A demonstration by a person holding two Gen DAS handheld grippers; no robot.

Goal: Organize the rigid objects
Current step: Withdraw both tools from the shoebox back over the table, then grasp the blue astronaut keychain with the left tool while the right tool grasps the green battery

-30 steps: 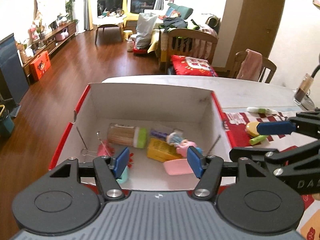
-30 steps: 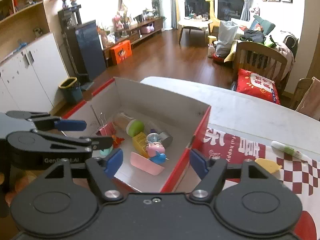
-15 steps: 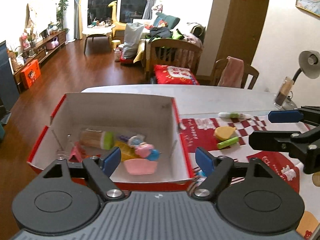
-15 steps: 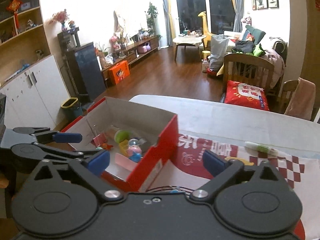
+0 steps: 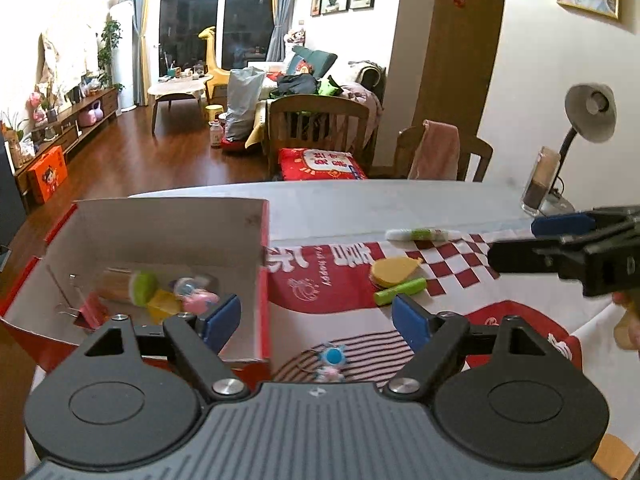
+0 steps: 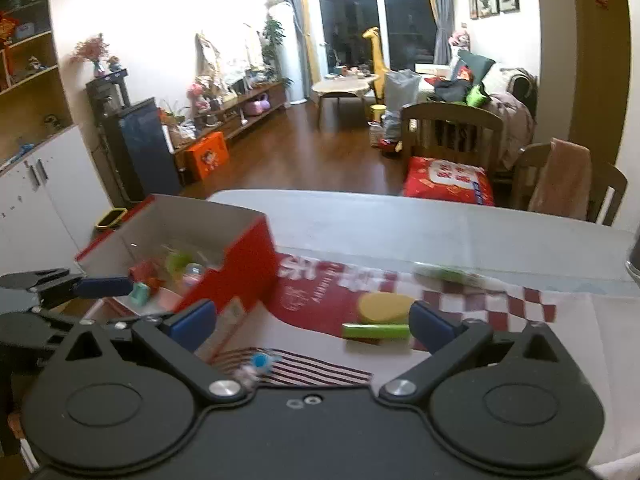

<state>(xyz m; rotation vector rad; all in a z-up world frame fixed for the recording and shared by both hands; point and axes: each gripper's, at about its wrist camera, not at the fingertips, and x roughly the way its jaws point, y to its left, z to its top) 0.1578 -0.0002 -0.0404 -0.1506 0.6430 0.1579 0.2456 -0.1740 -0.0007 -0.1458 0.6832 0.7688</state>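
Both grippers, left gripper (image 5: 316, 318) and right gripper (image 6: 312, 322), now open and empty, have swung from the red box (image 5: 264, 280) toward the green marker (image 5: 400, 291) mid-frame, likely next.

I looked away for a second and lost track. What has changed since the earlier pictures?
Both views have swung off the red box toward the cloth beside it. The left gripper and the right gripper have opened wider; both are empty. Nothing was picked up. The toys in the box, the yellow piece, green stick and white tube lie where they were.
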